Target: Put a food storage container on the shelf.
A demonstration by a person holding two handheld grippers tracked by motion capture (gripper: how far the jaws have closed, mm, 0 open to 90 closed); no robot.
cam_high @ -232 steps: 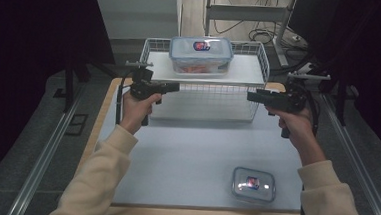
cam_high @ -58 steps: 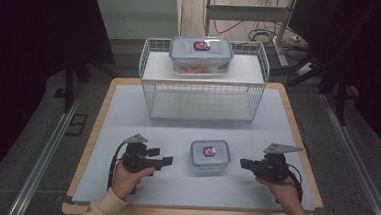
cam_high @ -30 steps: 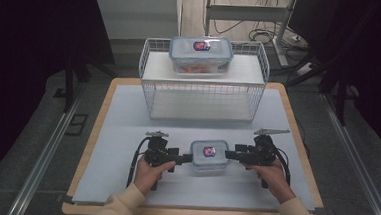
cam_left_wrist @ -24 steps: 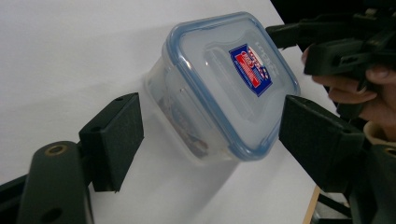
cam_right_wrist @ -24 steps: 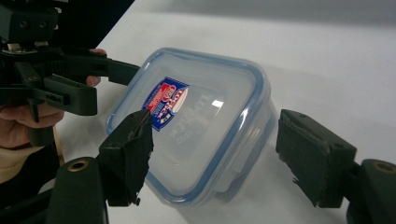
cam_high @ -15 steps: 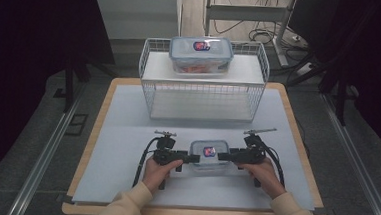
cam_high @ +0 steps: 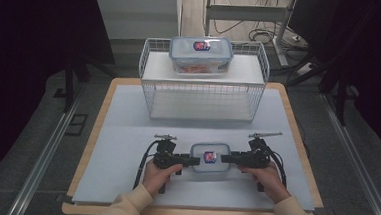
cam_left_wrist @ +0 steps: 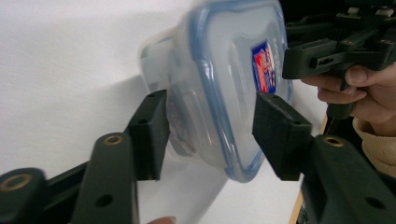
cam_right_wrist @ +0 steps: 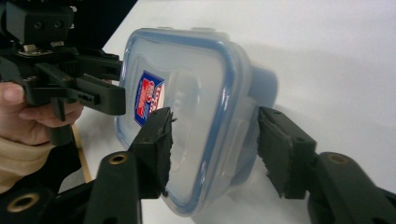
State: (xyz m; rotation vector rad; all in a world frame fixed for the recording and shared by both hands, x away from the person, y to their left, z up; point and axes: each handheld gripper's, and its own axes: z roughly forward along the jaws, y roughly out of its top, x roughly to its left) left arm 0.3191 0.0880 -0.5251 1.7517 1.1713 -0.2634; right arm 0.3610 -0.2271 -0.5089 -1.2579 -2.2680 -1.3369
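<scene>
A small clear container (cam_high: 209, 157) with a blue-rimmed lid and a red-and-blue label lies on the white table top near the front. My left gripper (cam_high: 195, 162) comes at it from the left and my right gripper (cam_high: 224, 158) from the right. In the left gripper view the jaws (cam_left_wrist: 208, 126) have just been closing and now press on the container's lid and base (cam_left_wrist: 224, 79). The right gripper view shows its jaws (cam_right_wrist: 212, 140) likewise closed in on the container (cam_right_wrist: 187, 93) from the opposite end. Each view also shows the other gripper beyond the container.
A white wire basket (cam_high: 202, 95) stands at the back of the table with a white shelf on top. A larger clear container (cam_high: 200, 54) sits on that shelf. The wooden table edge (cam_high: 297, 129) frames the white mat.
Both hands have moved inward from the sides until the grippers meet the small container. Their jaws have narrowed onto it.
</scene>
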